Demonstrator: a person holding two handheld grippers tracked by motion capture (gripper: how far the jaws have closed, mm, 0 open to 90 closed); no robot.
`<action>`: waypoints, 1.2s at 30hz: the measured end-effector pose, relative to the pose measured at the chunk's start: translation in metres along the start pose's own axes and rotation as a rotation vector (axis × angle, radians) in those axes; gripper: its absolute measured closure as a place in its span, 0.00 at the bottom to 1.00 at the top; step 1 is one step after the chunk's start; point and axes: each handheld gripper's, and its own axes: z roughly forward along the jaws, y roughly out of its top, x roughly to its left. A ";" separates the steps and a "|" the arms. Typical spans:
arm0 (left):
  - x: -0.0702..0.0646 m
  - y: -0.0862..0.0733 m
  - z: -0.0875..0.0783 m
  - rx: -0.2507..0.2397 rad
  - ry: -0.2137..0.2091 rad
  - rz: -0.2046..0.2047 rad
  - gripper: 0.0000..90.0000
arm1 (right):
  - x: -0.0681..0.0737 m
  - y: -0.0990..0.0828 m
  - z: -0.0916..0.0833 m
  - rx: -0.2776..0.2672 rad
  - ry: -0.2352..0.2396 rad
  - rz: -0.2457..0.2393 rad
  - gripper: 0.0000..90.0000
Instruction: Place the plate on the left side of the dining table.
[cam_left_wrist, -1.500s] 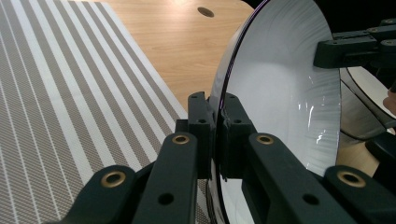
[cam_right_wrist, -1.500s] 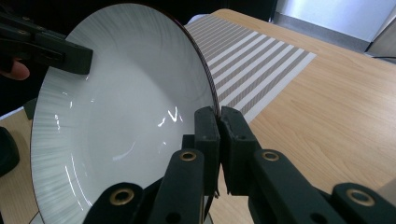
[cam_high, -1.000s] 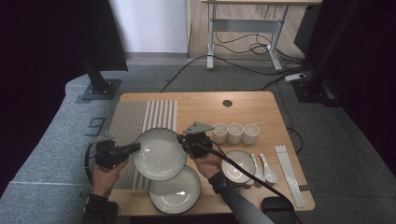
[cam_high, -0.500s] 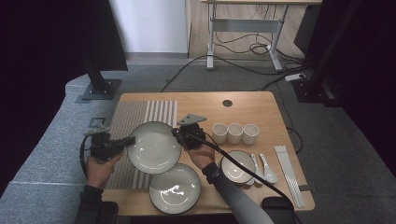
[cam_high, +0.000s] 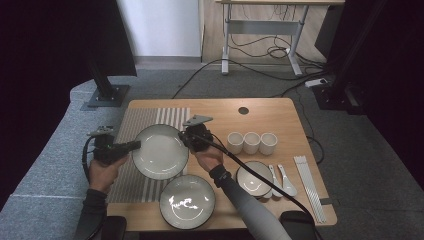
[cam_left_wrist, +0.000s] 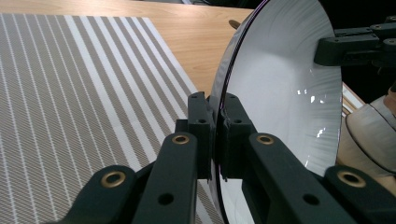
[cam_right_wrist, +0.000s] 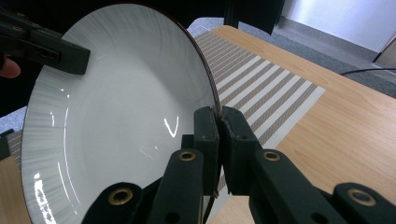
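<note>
Jaws of the left tool (cam_high: 134, 145) are clenched on the left rim of a white plate (cam_high: 160, 151), and the right tool (cam_high: 186, 138) pinches the opposite rim the same way. Held between them, the plate hangs above the striped mat (cam_high: 145, 120) on the bench (cam_high: 280, 115). From above, a second plate (cam_high: 187, 201), three cups (cam_high: 251, 142), a bowl (cam_high: 254, 178), spoons (cam_high: 282, 179) and chopsticks (cam_high: 310, 187) lie nearby. Each gripper view brings in what the high view cannot: the plate's thin dark edge wedged between the pads (cam_left_wrist: 231, 119), with the other tool gripping the far rim.
</note>
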 end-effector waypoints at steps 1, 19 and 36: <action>0.002 0.001 0.000 0.001 0.001 -0.001 0.95 | 0.000 0.001 0.002 0.002 0.001 0.001 0.95; 0.032 0.013 0.001 0.012 0.023 -0.024 0.95 | -0.003 0.019 0.037 0.015 0.002 0.000 0.94; 0.061 0.014 0.008 0.008 0.047 -0.039 0.95 | -0.007 0.024 0.074 0.009 0.012 0.004 0.94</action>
